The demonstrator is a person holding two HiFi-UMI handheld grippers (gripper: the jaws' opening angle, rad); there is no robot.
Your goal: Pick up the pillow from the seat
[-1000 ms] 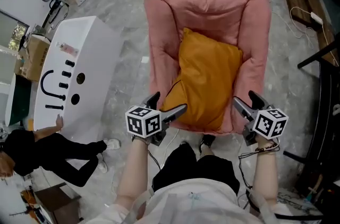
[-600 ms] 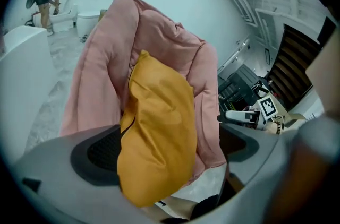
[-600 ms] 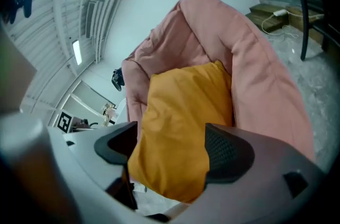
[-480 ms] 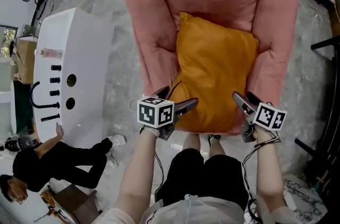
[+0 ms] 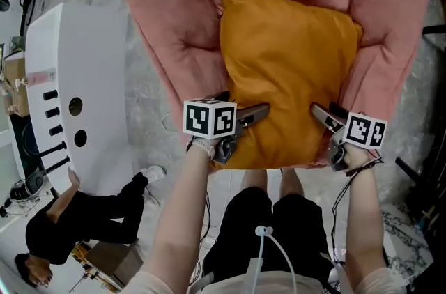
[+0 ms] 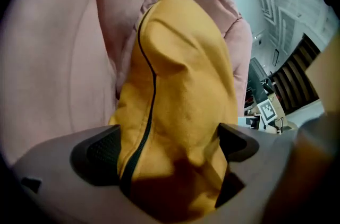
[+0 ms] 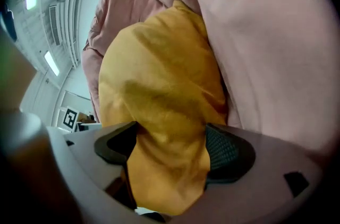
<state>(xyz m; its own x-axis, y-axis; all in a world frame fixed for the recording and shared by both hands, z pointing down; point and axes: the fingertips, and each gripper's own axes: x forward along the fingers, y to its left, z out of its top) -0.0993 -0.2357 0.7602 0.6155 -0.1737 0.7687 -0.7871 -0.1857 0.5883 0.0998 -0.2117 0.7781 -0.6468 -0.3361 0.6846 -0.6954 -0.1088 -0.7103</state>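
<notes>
Pinching orange pillow point(image 5: 286, 56) in pink seat point(image 5: 174, 7): left tongs point(image 5: 255, 113), right tongs point(image 5: 320, 113).

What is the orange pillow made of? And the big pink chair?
The pillow looks like soft, matte woven cloth: it creases, and a dark zipper runs along one edge. The chair looks like plush, maybe velvety fabric over thick padding: it puffs and dimples. Exact fibres can't be told.

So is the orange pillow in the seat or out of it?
In the seat: the pillow lies against its pink cushions, with its near corners between the left tongs and right tongs.
</notes>
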